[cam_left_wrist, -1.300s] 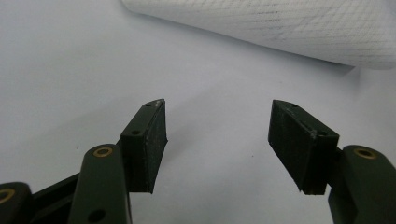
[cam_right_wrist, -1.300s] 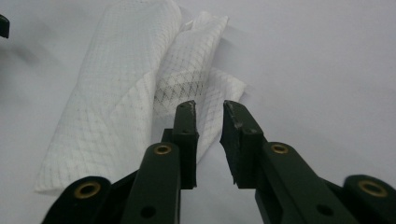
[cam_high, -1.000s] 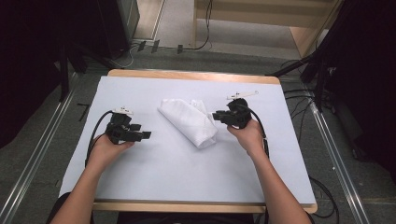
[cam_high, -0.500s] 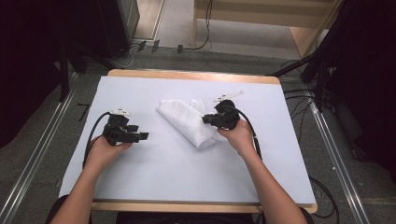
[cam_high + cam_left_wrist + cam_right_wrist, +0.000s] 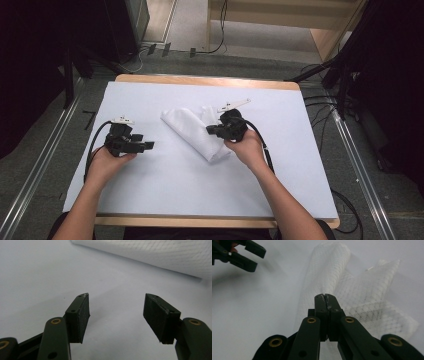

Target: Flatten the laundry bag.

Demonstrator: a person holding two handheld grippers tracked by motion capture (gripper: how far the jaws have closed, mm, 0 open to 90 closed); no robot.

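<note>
The folded white cloth (image 5: 195, 132) lies mid-bench (image 5: 150, 200) with its long axis running diagonally, from its far-left end down to a near-right end. The right hand-held gripper (image 5: 210, 131) is right over that cloth, far nearer than the other; its jaws have just been closing and now meet, and in the right gripper view (image 5: 326, 298) no fold clearly sits between them. The left hand-held gripper (image 5: 150, 145) rests released on bare bench, apart from the cloth, which lies to its right.
</note>
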